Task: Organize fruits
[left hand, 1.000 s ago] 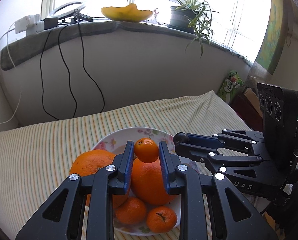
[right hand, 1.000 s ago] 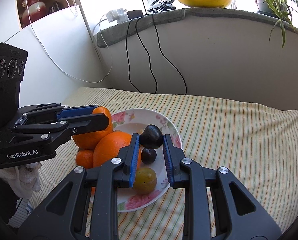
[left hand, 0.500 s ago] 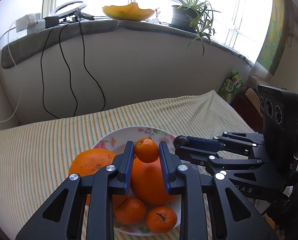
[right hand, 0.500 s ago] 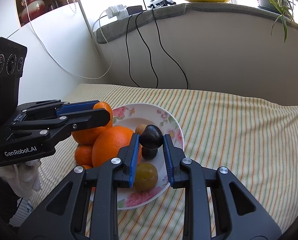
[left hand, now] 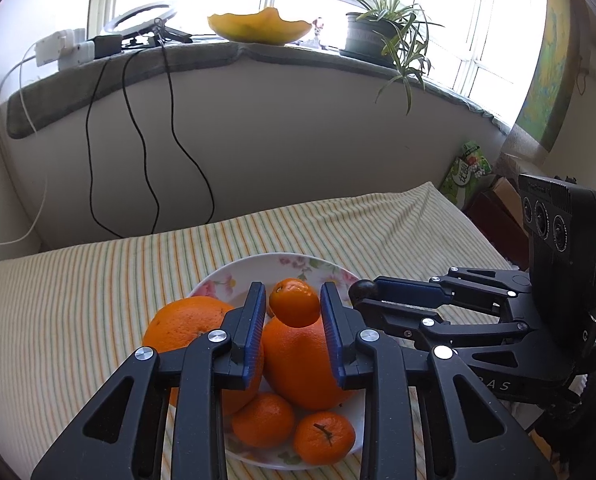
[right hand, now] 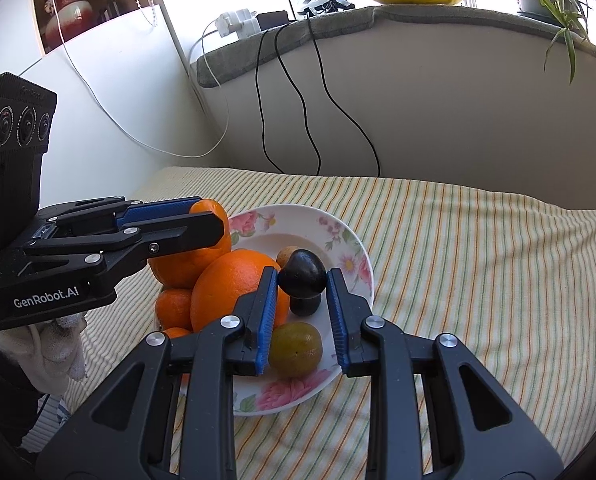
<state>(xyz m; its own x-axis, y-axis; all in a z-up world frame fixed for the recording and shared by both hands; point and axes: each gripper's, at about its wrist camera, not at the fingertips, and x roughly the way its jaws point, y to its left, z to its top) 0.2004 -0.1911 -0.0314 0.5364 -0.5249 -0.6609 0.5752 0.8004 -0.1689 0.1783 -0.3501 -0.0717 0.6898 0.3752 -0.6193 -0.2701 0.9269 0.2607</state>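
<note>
Two grippers hung over the floral plate (right hand: 353,248): left gripper (left hand: 294,308) opening around a mandarin (left hand: 294,302), right gripper (right hand: 302,286) pinching a dark plum (right hand: 301,274).

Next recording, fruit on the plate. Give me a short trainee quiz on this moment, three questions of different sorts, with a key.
1. Multiple choice: what sits between the pads of the right tool?
A. a dark plum
B. a banana
C. a lemon

2. True or false: the plate stands on a bare wooden table.

3. Short answer: which fruit is between the fingers of the left tool?

Key
1. A. The pads are closed on it, above the plate.
2. False. The plate stands on a striped cloth.
3. A mandarin. The left tool's jaws are opening, with the mandarin between them, just over a large orange.
</note>
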